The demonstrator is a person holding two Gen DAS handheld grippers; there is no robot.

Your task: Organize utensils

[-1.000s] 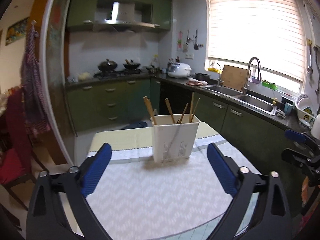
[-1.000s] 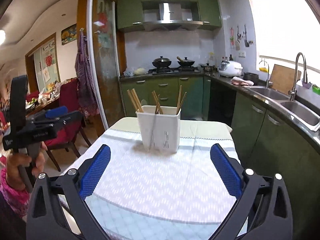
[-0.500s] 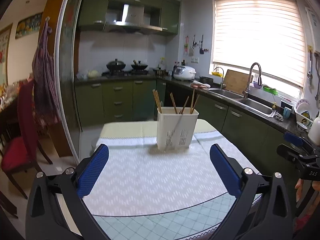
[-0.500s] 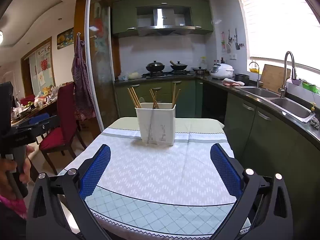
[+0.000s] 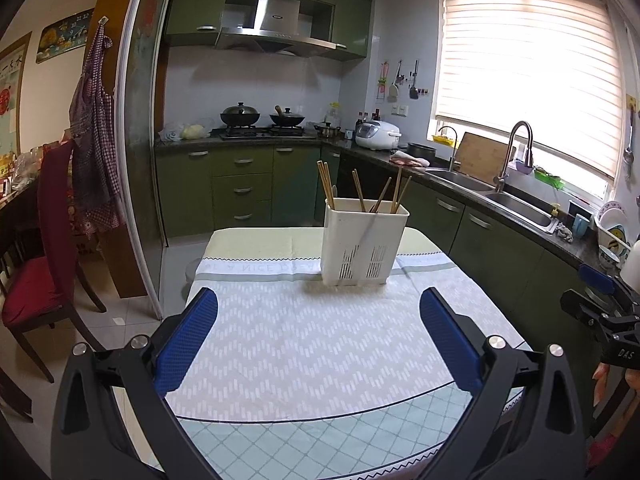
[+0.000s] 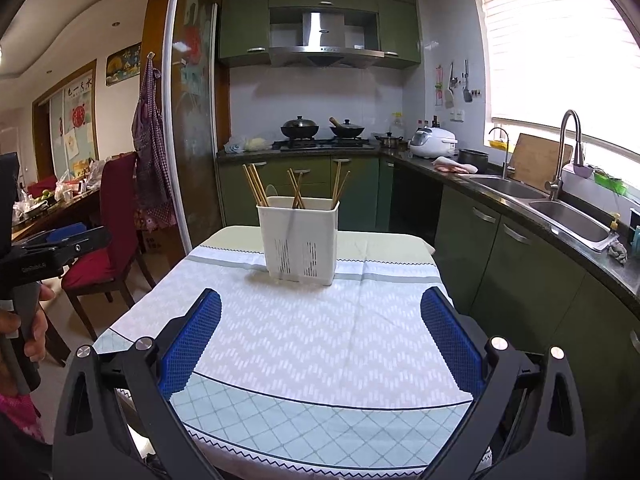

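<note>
The left hand-held gripper (image 5: 318, 322) is wide apart and holds nothing. The right hand-held gripper (image 6: 320, 326) is the same. Both hang over the near end of the bench (image 6: 304, 344). At the far end stands a white holder (image 6: 298, 236) with chopsticks (image 6: 256, 186) inside. They look thin, light, stiff and a bit slippery. They point up, leaning a little. Pinch one near its top.

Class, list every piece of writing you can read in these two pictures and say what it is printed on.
"DAS" on the right gripper, readable at the edge of the left wrist view.
"A NICE DAY" woven faintly along the tablecloth border; partly unclear.
Print on the left gripper: too small to read.
Wall posters with large characters: not legible.
</note>
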